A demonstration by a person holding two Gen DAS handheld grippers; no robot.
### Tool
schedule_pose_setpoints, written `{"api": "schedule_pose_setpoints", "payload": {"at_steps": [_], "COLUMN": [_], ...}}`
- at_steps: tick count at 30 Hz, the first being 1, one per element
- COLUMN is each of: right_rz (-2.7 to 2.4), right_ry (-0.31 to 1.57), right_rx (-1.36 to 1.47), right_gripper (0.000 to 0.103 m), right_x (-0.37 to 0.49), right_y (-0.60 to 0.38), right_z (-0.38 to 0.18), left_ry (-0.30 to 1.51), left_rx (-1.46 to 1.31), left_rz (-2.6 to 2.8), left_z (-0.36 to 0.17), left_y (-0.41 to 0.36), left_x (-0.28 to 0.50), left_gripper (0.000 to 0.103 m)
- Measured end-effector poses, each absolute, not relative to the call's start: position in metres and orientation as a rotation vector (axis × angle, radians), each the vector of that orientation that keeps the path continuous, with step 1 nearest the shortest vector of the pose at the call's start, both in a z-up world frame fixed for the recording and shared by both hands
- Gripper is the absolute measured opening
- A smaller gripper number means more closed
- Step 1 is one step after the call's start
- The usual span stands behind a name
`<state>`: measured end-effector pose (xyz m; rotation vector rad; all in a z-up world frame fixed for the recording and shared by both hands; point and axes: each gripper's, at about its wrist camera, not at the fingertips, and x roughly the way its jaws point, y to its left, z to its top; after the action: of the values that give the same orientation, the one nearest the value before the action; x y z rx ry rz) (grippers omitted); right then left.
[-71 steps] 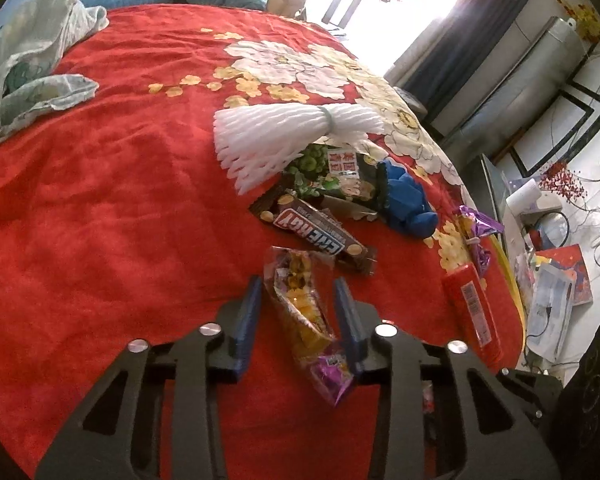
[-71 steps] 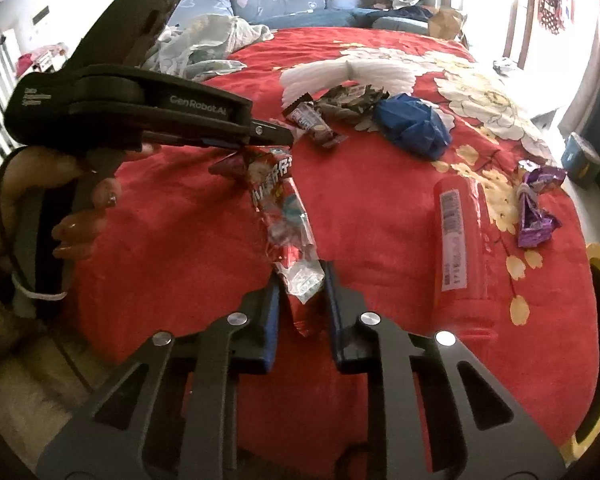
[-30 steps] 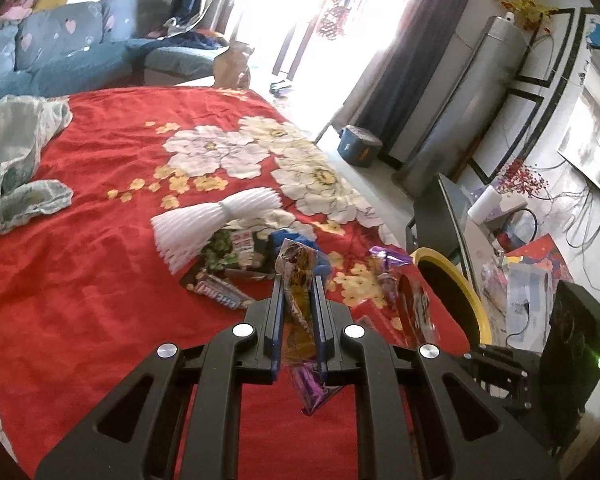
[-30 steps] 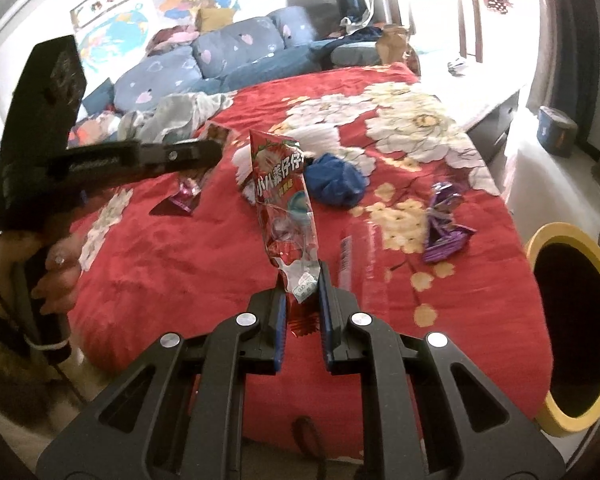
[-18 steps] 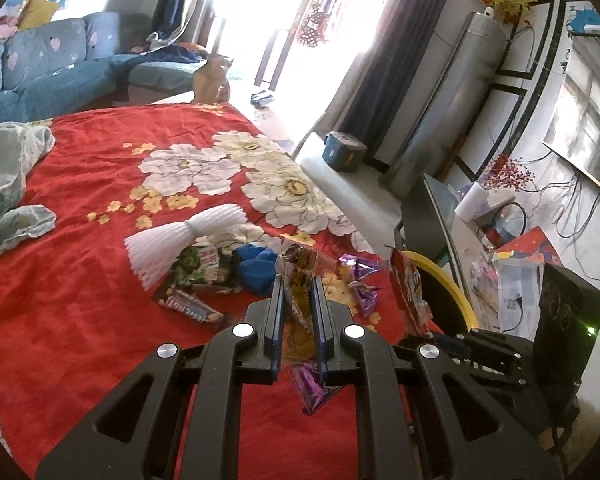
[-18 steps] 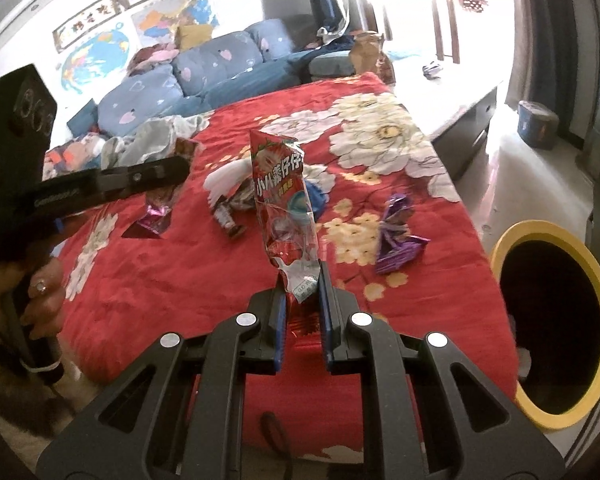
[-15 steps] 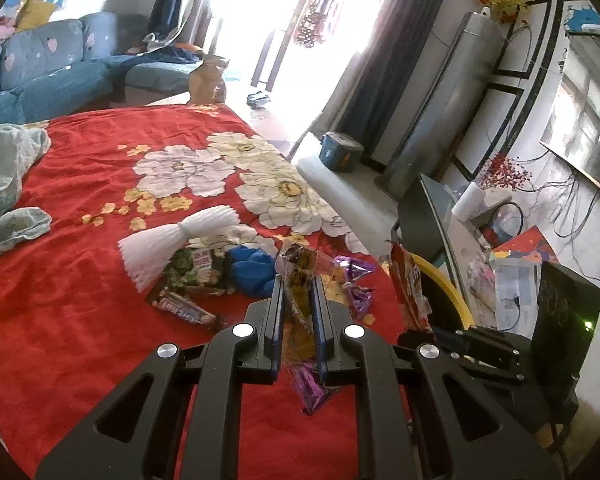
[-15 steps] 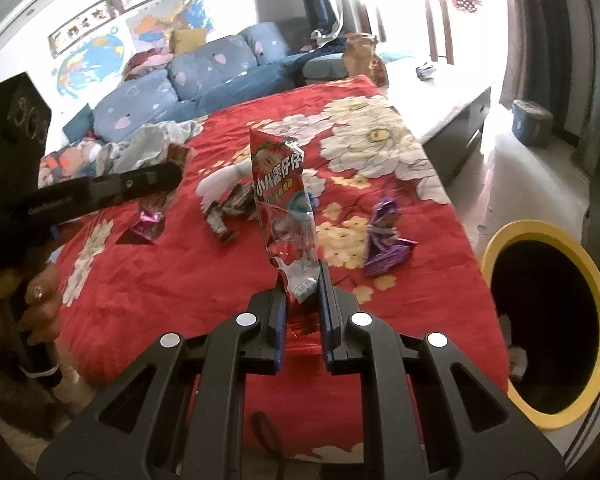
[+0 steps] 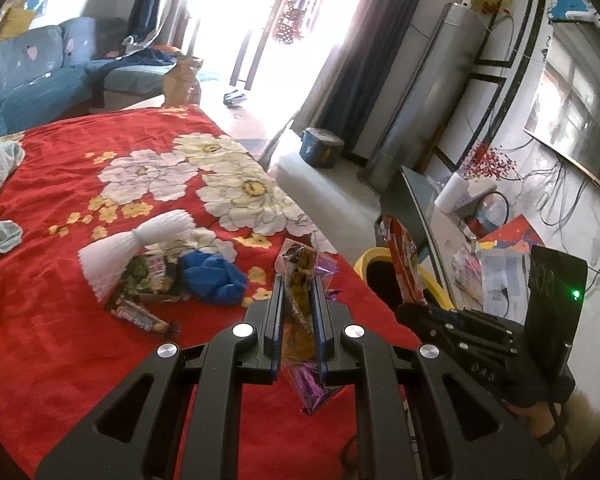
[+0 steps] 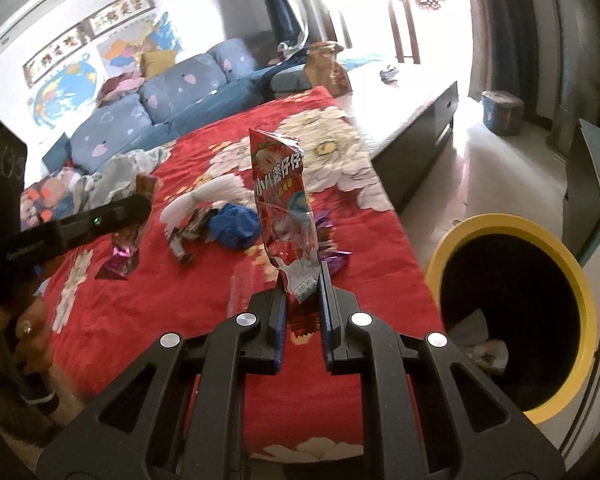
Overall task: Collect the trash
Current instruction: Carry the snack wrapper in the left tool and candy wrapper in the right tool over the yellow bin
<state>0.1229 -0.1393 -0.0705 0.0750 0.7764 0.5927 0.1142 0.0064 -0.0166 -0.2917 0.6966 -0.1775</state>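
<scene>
My left gripper (image 9: 297, 292) is shut on a yellow and purple snack wrapper (image 9: 300, 280), held above the red bedspread (image 9: 60, 320). My right gripper (image 10: 303, 280) is shut on a tall red snack bag (image 10: 282, 200) that stands upright between the jaws. A yellow-rimmed trash bin (image 10: 580, 292) stands on the floor at the right of the bed; in the left wrist view its rim (image 9: 366, 258) peeks out behind the red bag (image 9: 404, 264). The other hand-held gripper (image 10: 80, 228) shows at the left of the right wrist view.
On the bedspread lie a white foam net (image 9: 140, 240), a blue crumpled cloth (image 9: 214, 276), a chocolate bar wrapper (image 9: 140, 316), a purple wrapper (image 10: 332, 258) and other wrappers. A sofa (image 10: 160, 96) stands behind, a cluttered table (image 9: 484, 248) at the right.
Both grippers have swung with their wrappers toward the bed's right edge; the yellow bin has grown larger and come closer in the right wrist view. The grips are unchanged.
</scene>
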Motion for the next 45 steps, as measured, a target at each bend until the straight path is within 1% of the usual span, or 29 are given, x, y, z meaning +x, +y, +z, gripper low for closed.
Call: {"api": "schedule_pose_setpoints", "payload": {"at_steps": [26,45], "right_rz": [0.4,0.275], "right_ry": [0.767,0.791], "right_rx": [0.198,0.247], "right_gripper": [0.009,0.009], "right_x": [0.149,0.16], "right_y": [-0.204,-0.245], "right_z": [-0.078,-0.098], "left_ry": [0.72,0.74], "left_rx": [-0.216,-0.175], "left_rz": [-0.283,-0.352], "left_z": [-0.024,-0.032], "left_y": [-0.058,-0.103], "left_x": [0.139,0.156], "left_gripper": [0.013,0.013]}}
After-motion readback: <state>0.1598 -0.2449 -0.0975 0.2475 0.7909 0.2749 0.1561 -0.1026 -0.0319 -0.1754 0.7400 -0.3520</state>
